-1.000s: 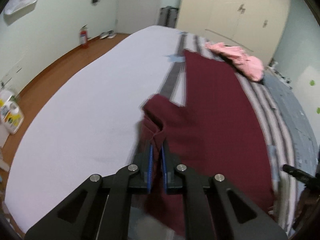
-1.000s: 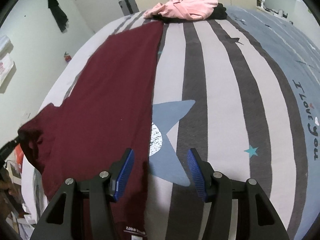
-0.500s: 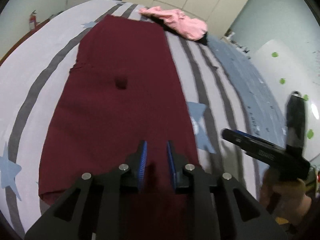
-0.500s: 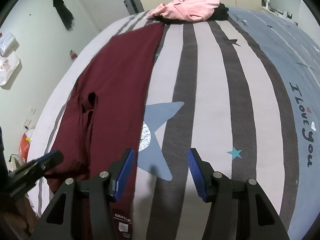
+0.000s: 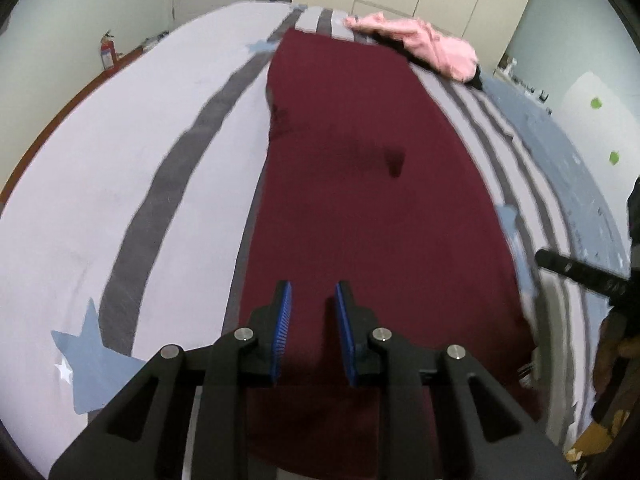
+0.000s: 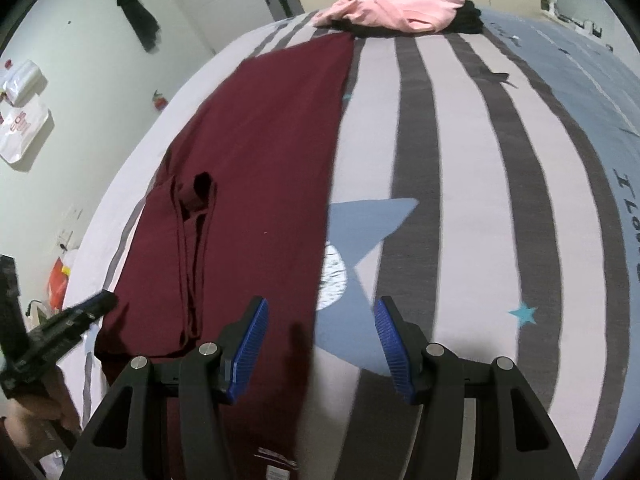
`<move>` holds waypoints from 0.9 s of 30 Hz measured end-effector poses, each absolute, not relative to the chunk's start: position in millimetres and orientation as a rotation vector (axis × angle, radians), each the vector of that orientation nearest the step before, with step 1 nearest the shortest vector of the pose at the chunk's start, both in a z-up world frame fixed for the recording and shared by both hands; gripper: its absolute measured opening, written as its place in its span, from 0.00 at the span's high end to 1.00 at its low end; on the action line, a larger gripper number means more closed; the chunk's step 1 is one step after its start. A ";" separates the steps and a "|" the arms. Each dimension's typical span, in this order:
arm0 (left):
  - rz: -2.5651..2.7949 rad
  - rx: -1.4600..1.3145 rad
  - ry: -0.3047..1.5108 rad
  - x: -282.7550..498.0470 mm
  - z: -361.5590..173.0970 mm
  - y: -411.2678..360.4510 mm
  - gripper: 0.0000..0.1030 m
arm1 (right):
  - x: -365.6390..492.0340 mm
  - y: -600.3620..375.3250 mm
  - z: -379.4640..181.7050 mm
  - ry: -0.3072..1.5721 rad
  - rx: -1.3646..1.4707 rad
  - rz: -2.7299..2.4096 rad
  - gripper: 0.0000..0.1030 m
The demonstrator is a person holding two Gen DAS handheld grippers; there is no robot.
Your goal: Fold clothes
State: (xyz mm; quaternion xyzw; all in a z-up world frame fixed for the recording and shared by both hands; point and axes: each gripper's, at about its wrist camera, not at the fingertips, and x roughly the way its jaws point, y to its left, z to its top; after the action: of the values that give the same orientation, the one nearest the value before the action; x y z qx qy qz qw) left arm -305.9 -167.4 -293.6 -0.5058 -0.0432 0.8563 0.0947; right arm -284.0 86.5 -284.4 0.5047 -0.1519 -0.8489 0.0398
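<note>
While the left gripper [image 5: 311,312] hangs over the bed, its blue-padded fingers [image 5: 282,328] stand a little apart with nothing between them. The maroon garment [image 5: 360,184] lies flat directly beneath and ahead of the fingers, running away from them as a long strip on the striped bedspread [image 5: 132,168]. A pink garment [image 5: 424,46] is heaped at the far end, beyond the maroon cloth. The other tool's black finger shows to the right of the fingers.

In the right wrist view, the right gripper [image 6: 320,344] has its fingers [image 6: 250,340] wide apart and empty. The maroon garment [image 6: 264,152] lies ahead and left of them, its right edge passing under the left finger, with a folded-in sleeve [image 6: 192,248] further left. A blue star [image 6: 360,248] on the bedspread [image 6: 480,184] lies between the fingers.
</note>
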 end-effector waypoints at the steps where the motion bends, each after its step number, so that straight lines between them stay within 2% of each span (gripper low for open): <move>1: 2.530 -1.524 -0.115 -305.3 -301.0 -167.4 0.81 | -284.9 83.2 -285.7 -0.459 1.550 -2.597 0.50; 4: 2.517 -1.533 -0.077 -305.6 -309.6 -166.2 0.81 | -288.2 74.7 -290.7 -0.439 1.567 -2.585 0.50; 9: 2.563 -1.382 -0.207 -332.2 -279.0 -168.6 0.81 | -298.8 67.7 -289.6 -0.434 1.545 -2.597 0.50; 15: 2.541 -1.283 -0.126 -403.2 -273.5 -139.1 0.81 | -332.2 54.1 -284.4 -0.441 1.493 -2.628 0.50; 20: 2.562 -1.346 -0.006 -449.5 -294.3 -128.3 0.81 | -365.5 44.7 -282.2 -0.431 1.454 -2.659 0.50; 23: 2.560 -1.440 0.042 -464.6 -311.5 -128.6 0.89 | -382.8 44.0 -284.8 -0.442 1.455 -2.675 0.50; 27: 2.558 -1.420 0.036 -465.8 -318.9 -130.2 0.90 | -400.1 46.3 -297.1 -0.426 1.500 -2.694 0.50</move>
State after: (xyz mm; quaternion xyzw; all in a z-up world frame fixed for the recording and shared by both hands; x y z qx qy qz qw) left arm -465.8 -130.2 -318.9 -0.4825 0.0121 0.8691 0.1079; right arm -400.1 46.3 -297.1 0.4817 -0.1368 -0.8655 0.0144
